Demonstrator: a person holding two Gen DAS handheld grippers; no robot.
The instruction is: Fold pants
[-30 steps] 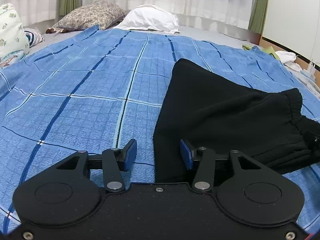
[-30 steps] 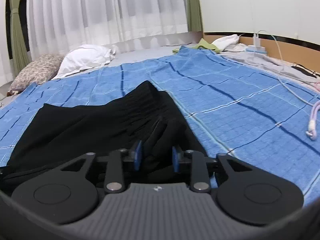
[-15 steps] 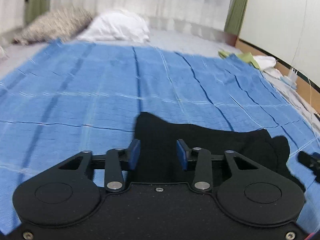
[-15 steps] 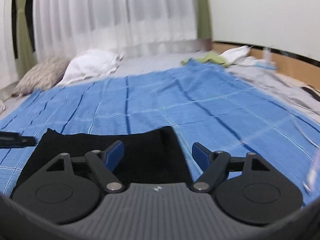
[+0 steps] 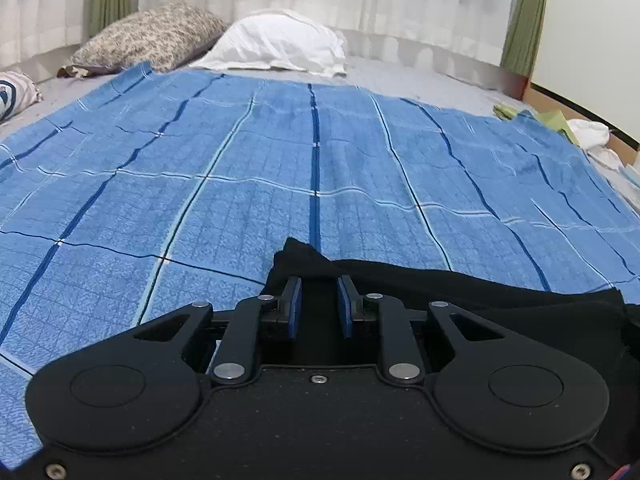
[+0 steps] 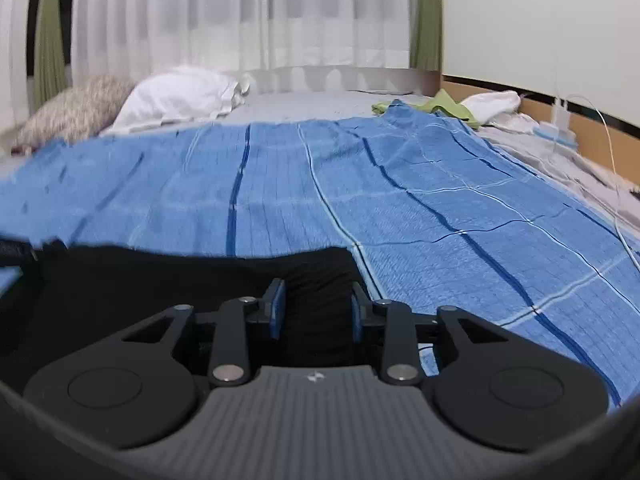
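Observation:
Black pants (image 5: 440,288) lie folded on a blue plaid blanket (image 5: 280,168). My left gripper (image 5: 319,286) sits over their left corner, the jaws narrowed but a gap between the blue pads, black cloth between them. In the right wrist view the pants (image 6: 160,276) fill the lower left. My right gripper (image 6: 317,292) is over their right corner, the jaws a hand's width apart with cloth between them. Whether either pair of pads presses the cloth is unclear.
A white pillow (image 5: 276,46) and a patterned pillow (image 5: 152,38) lie at the far end by the curtains. Green and white cloths (image 6: 452,108) and a white cable (image 6: 612,184) lie along the wooden headboard on the right.
Both grippers pulled back to the near edge of the pants. The left jaws narrowed. The right jaws opened wide half a second ago and have since narrowed partway.

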